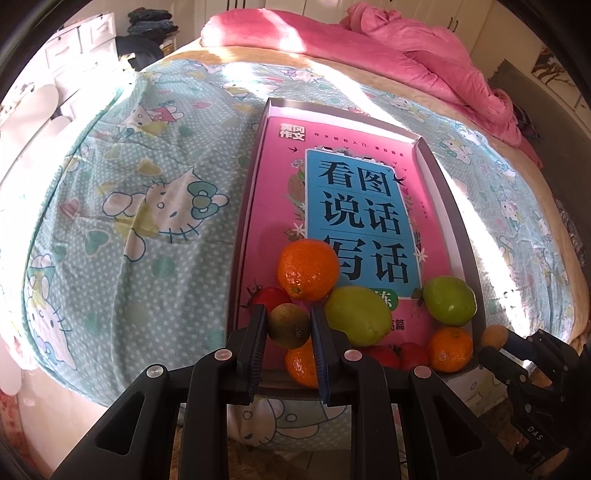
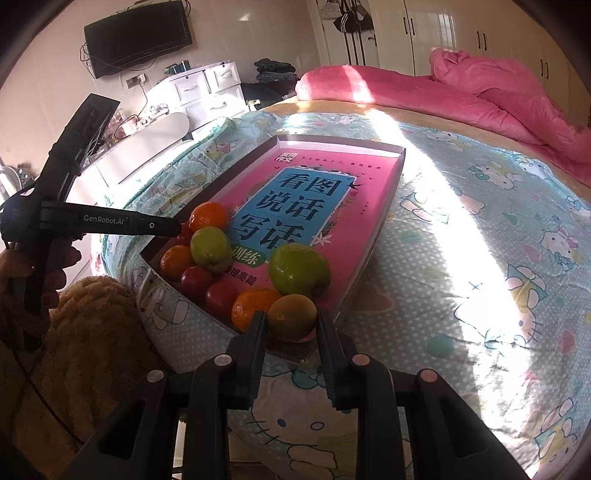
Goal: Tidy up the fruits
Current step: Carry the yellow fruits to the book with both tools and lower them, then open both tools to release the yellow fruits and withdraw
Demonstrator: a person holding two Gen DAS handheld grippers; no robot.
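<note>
Both tongs are pinching fruit: the left gripper holds a brownish-green fruit, the right gripper another greenish-brown fruit, probably for sorting. They hang over the tray's near edge, where oranges, green fruits and tomatoes crowd closely and may be bumped.

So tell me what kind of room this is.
A bedroom, almost certainly: the fruit tray lies on a bed with a cartoon-cat sheet, a pink quilt is bunched at its far side, and wardrobes and a wall-mounted TV stand behind.
</note>
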